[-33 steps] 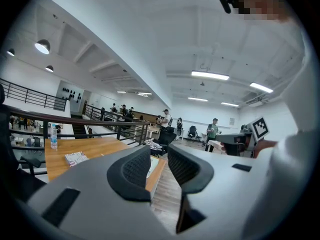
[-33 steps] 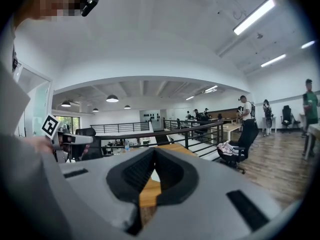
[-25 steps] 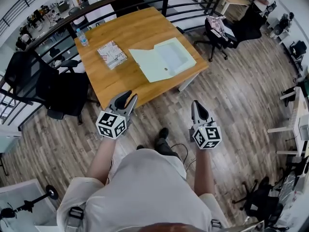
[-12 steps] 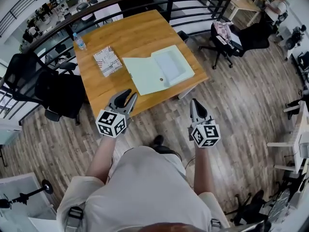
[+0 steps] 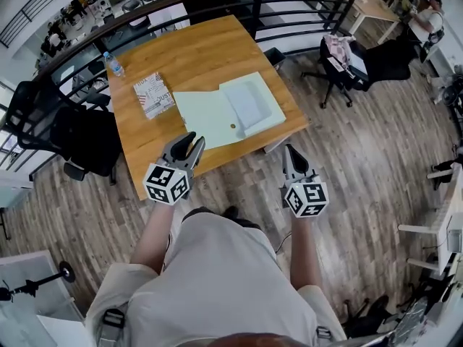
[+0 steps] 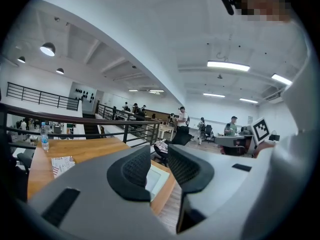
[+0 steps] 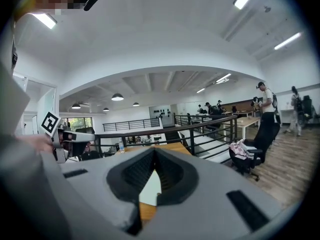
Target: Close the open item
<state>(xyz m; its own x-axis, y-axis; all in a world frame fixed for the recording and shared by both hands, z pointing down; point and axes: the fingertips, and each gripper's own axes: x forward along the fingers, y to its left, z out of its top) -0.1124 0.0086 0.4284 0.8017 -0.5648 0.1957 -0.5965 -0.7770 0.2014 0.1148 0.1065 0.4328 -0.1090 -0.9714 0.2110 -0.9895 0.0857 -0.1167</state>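
Lying open and flat on the wooden table (image 5: pixel 195 49), the pale folder (image 5: pixel 228 110) sits beside a printed booklet (image 5: pixel 153 95). Neither tool touches it. The left gripper (image 5: pixel 195 139) holds its 2 jaws spread with nothing between them; the right gripper (image 5: pixel 288 150) has its jaws pressed together at the tips, empty.

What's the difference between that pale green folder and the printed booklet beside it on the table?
The folder lies spread open; the booklet looks closed. The folder is plain pale green with a paler sheet on one half; the booklet's cover is busy with print. The folder covers far more tabletop than the booklet. Both lie flat on the wooden table.
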